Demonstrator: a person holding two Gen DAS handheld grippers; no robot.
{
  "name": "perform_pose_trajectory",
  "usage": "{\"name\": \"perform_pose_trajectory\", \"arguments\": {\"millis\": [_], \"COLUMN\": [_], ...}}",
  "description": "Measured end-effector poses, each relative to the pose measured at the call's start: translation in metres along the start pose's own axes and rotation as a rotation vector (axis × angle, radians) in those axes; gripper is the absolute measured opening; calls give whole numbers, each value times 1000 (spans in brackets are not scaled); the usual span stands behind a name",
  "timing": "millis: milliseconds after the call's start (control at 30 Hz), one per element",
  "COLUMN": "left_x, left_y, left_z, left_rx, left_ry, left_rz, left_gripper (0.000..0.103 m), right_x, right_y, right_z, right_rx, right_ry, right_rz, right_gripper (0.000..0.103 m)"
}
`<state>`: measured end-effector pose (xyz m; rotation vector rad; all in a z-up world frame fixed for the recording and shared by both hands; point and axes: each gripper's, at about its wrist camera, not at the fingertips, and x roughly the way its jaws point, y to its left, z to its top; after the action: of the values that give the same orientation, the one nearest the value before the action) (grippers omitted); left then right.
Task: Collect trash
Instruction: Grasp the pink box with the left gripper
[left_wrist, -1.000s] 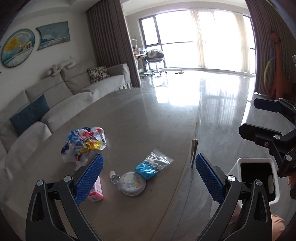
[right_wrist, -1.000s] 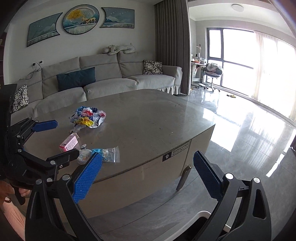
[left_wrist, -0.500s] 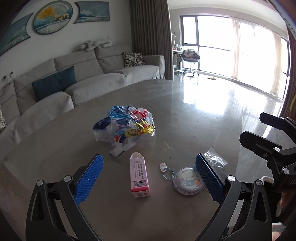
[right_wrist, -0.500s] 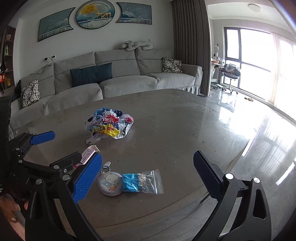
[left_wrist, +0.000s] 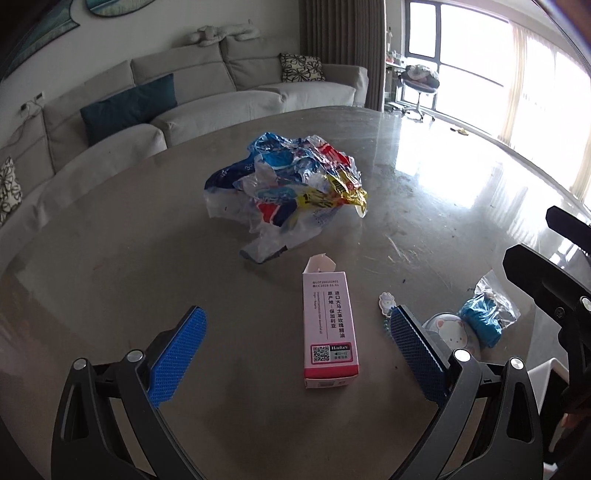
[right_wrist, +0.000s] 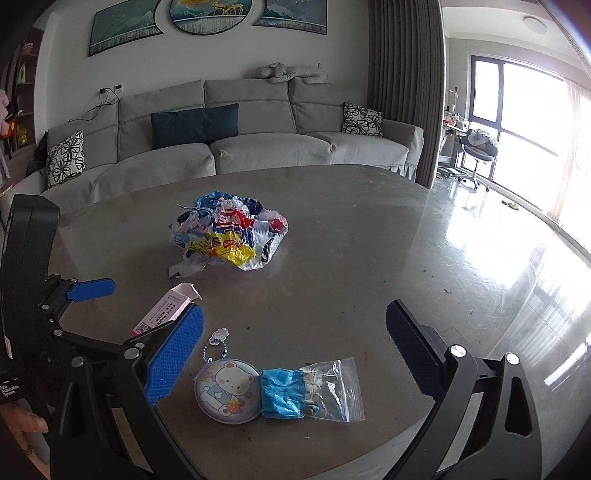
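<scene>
A crumpled colourful plastic wrapper (left_wrist: 291, 184) (right_wrist: 229, 232) lies mid-table. Nearer, a pink-and-white carton (left_wrist: 330, 325) (right_wrist: 162, 312) lies flat with its flap open. My left gripper (left_wrist: 295, 350) is open, hovering with the carton between its blue pads (left_wrist: 177, 354). Further right lie a round bear pouch (right_wrist: 229, 391) (left_wrist: 452, 332) on a bead chain and a clear zip bag with blue contents (right_wrist: 310, 389) (left_wrist: 484, 317). My right gripper (right_wrist: 295, 347) is open just above the pouch and zip bag. The left gripper (right_wrist: 140, 306) shows at the left of the right wrist view.
The grey stone table (left_wrist: 110, 258) has a curved front edge (right_wrist: 369, 458). A grey sofa (right_wrist: 240, 147) stands behind it. A white bin's rim (left_wrist: 546, 373) peeks below the table edge at the right. Glossy floor and bright windows lie to the right.
Both grippers have moved in over the table and lower towards the items. The carton now lies between the left pads; the pouch and zip bag sit under the right gripper.
</scene>
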<state>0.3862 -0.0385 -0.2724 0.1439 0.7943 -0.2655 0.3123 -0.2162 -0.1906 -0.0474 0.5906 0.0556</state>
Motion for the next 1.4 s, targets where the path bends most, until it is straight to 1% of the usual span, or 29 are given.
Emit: {"name": "perform_pose_trajectory", "arguments": {"millis": [100,133,167,267,367,400,433,467,500,567,700,867,933,1033,1200,1300,1400], "left_x": [15,18,23,22,23,22,20,17,14,3,-18,-34,-36,-37,-37,-36,-35], "left_y": [0,-1,0,3,4,4,4,4,6,8,0,-15,-19,-25,-33,-38,-41], "left_z": [-5,-7,-8,-12,-16,-16,-17,-17,-17,-8,-5,-5,-5,-6,-7,-9,-11], "left_rx": [-6,-8,-16,-26,-26,-28,-31,-32,-44,-68,-24,27,41,63,90,100,108], "left_ry": [58,89,115,109,108,106,98,91,91,68,5,-53,-58,-61,-64,-60,-56], "left_rz": [11,-1,-11,2,5,9,9,16,11,-20,3,0,-10,-13,-18,-21,-19], "left_gripper": [96,93,79,72,71,67,59,29,27,27,27,27,27,27,27,27,27], "right_x": [4,5,5,4,2,2,1,1,0,-2,-1,0,2,4,14,22,27], "right_y": [-1,-2,-2,-4,-7,-8,-9,-9,-10,-11,-14,-23,-30,-37,-38,-35,-41], "right_z": [-1,-2,-2,-2,-4,-4,-5,-5,-6,-7,-12,-23,-29,-39,-53,-57,-58], "right_rx": [6,7,8,8,14,17,18,20,20,22,19,30,41,49,55,46,84], "right_ry": [6,6,6,7,9,11,13,14,15,14,24,36,47,74,117,129,136], "right_rz": [6,8,8,7,4,2,0,-2,-4,-7,-22,-55,-70,-70,-32,-24,12], "right_gripper": [98,98,98,98,98,98,98,98,98,98,98,98,98,98,98,98,98]}}
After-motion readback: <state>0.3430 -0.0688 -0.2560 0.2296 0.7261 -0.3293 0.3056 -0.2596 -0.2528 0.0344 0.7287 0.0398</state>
